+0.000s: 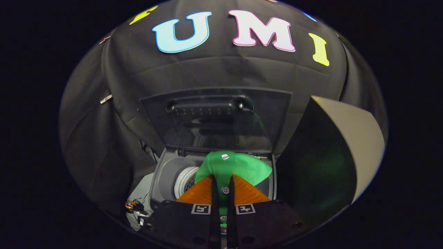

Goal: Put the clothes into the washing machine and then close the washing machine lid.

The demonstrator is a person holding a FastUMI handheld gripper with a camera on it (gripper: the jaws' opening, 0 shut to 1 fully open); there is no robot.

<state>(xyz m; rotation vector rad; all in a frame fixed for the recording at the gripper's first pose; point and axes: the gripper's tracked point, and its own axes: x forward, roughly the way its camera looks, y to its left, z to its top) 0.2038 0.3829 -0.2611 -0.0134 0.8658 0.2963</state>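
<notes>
My gripper (222, 178) is shut on a green buttoned garment (235, 166), which bunches out just ahead of the fingertips and runs back between the fingers. It hangs over the open top of the washing machine (162, 173). The pale perforated drum (185, 180) shows below and to the left of the cloth. The machine's dark see-through lid (214, 117) stands raised behind the opening, leaning toward the booth wall.
A large curved panel (349, 145), dark inside with a pale outer face, stands close on the right of the machine. Loose wires and small parts (135, 209) lie on a pale surface at the machine's left front corner.
</notes>
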